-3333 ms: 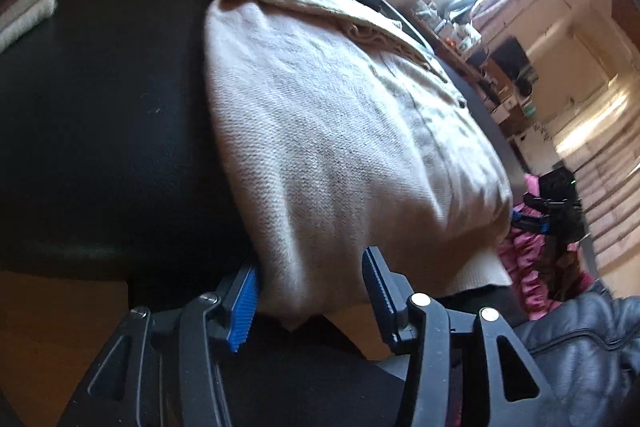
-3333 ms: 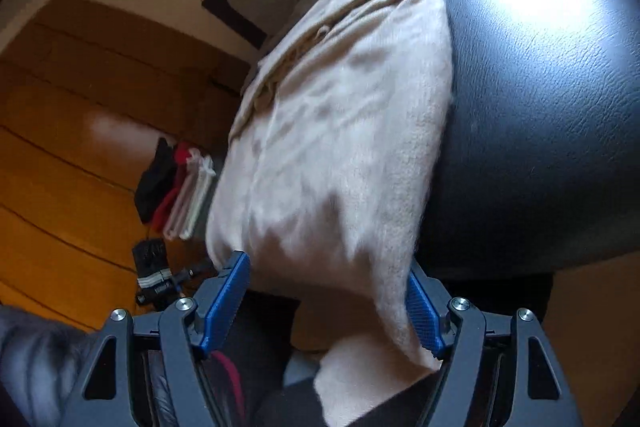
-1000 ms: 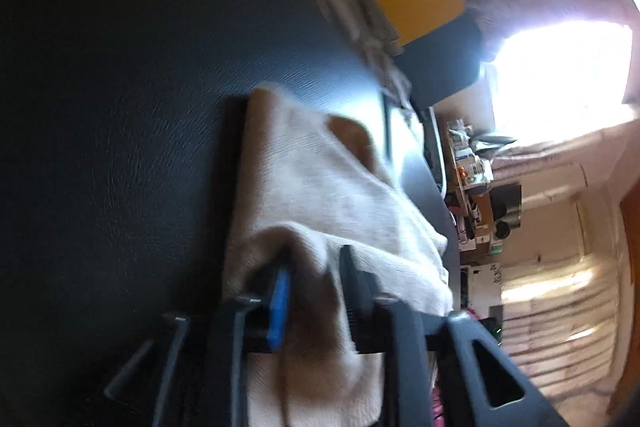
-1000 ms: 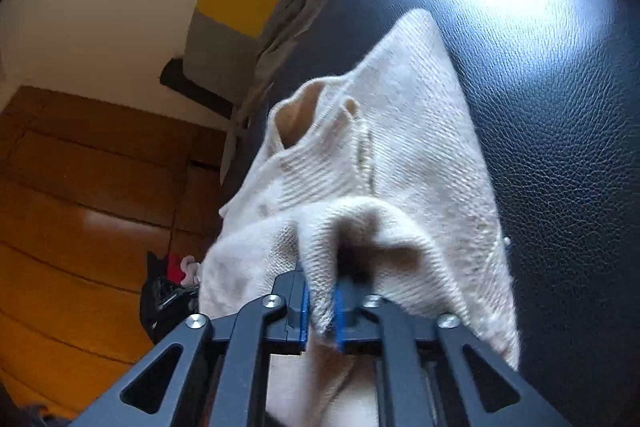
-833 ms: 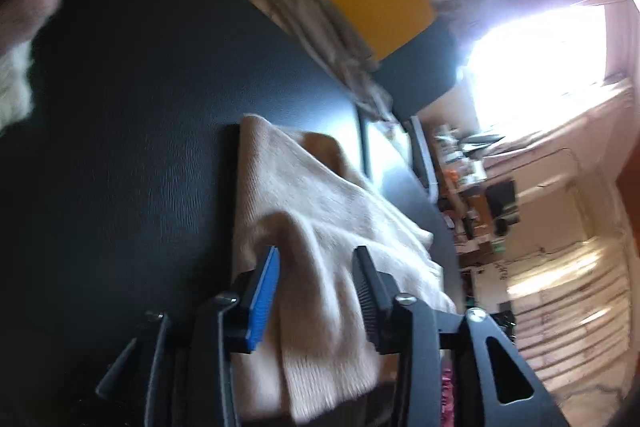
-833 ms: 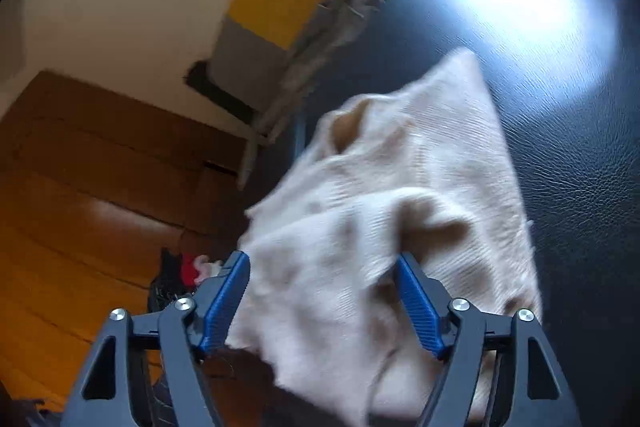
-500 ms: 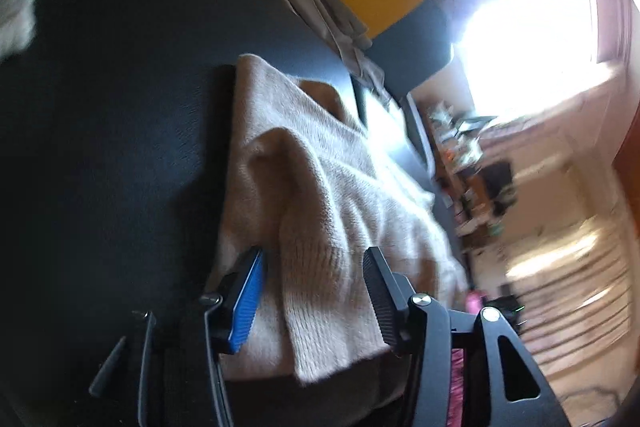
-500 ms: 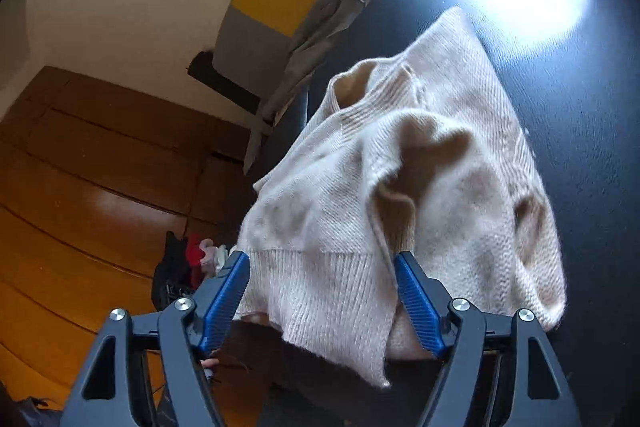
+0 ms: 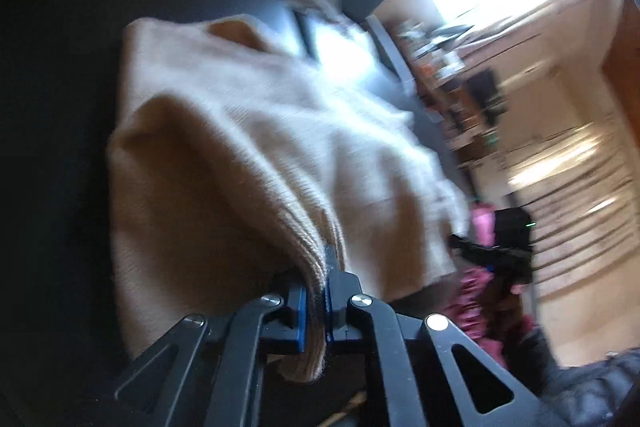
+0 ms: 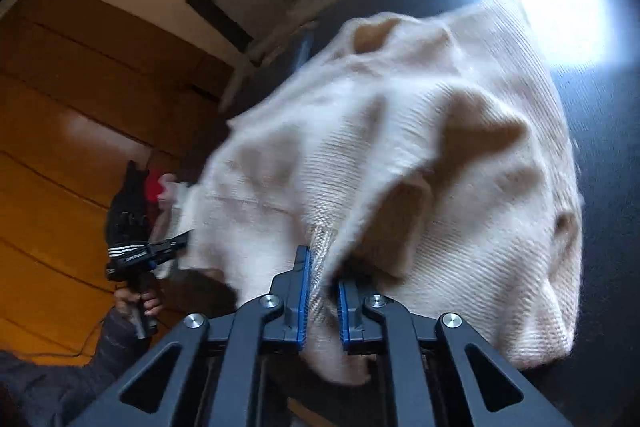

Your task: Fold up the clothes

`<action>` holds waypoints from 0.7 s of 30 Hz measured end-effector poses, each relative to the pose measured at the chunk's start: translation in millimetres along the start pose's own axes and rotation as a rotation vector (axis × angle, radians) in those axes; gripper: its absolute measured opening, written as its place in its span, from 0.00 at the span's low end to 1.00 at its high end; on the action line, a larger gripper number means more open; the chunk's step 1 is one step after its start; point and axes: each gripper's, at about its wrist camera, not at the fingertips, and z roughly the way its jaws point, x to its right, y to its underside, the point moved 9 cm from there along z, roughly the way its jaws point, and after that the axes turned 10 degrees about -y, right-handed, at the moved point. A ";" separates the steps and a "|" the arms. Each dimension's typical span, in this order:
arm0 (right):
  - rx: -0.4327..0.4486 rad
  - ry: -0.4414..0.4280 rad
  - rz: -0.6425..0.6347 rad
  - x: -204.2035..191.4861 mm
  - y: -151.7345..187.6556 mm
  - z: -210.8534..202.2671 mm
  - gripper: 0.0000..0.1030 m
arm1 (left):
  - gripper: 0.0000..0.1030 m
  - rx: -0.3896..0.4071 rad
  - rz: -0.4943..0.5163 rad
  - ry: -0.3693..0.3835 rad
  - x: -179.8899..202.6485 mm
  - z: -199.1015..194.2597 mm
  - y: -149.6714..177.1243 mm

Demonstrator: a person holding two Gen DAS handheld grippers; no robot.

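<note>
- Leftward, the left gripper (image 9: 316, 301) was clamped tight on the ribbed hem of the beige sweater (image 9: 240, 155).
- Centrally, that sweater lay bunched on the black surface (image 9: 52, 107).
- Rightward, the right gripper (image 10: 322, 301) pinched another hem fold.

Left gripper (image 9: 316, 301) clamped on the sweater (image 9: 224, 163) hem, jaws nearly touching. Right gripper (image 10: 322, 291) clamped on the same hem, to the left gripper's right.
</note>
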 end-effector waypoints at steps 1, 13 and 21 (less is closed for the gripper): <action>0.014 -0.029 -0.009 -6.7 -6.1 -4.4 0.12 | 0.04 0.017 -0.010 0.040 4.6 -4.4 -9.7; 0.197 -0.016 0.027 5.6 -176.0 17.5 0.13 | 0.10 0.201 -0.229 0.071 -9.9 -5.8 -171.4; 0.206 0.025 0.034 16.4 -190.1 5.2 0.52 | 0.23 0.216 -0.292 -0.078 -38.1 -4.8 -152.7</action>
